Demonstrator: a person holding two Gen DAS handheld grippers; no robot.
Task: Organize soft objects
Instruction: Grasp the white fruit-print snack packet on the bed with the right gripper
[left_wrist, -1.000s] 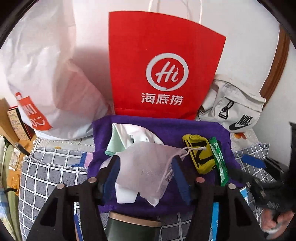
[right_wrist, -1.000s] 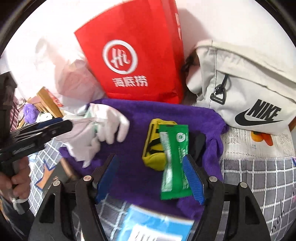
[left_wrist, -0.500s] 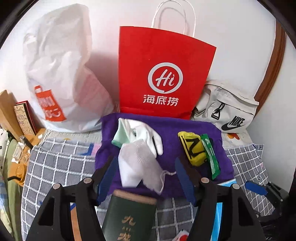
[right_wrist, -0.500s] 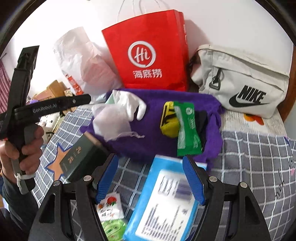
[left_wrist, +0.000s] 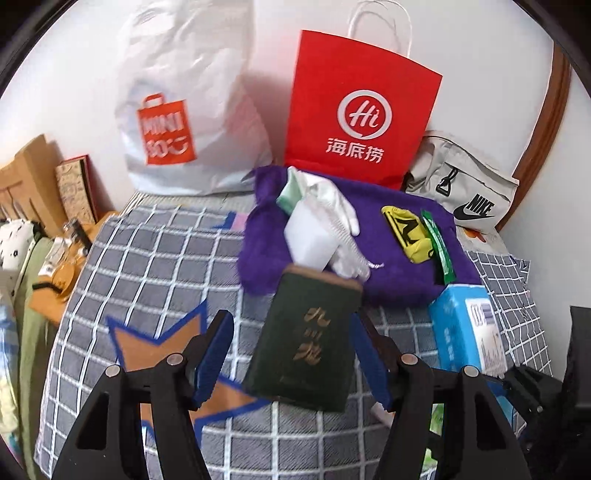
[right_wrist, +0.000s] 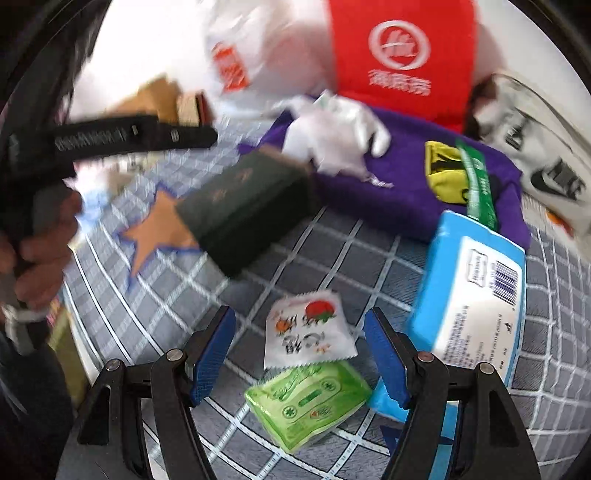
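Note:
A purple towel (left_wrist: 402, 258) lies at the back of the checked cloth and also shows in the right wrist view (right_wrist: 406, 184). On it lie a white drawstring pouch (left_wrist: 314, 240), a white glove (left_wrist: 332, 199), a yellow pouch (left_wrist: 406, 232) and a green sachet (left_wrist: 439, 247). My left gripper (left_wrist: 291, 354) is open and empty, with a dark green box (left_wrist: 306, 343) between its fingers' line of sight. My right gripper (right_wrist: 299, 354) is open and empty above a white snack packet (right_wrist: 306, 328) and a green packet (right_wrist: 310, 402).
A blue tissue pack (right_wrist: 476, 306) lies right of the snack packets. A red paper bag (left_wrist: 358, 110), a white plastic bag (left_wrist: 184, 110) and a white Nike bag (left_wrist: 465, 188) stand against the wall. Boxes and books (left_wrist: 44, 184) sit at the left.
Both grippers have pulled back from the purple towel. The white pouch, earlier between the left fingers, now lies on the towel. The right view now shows snack packets near its fingers.

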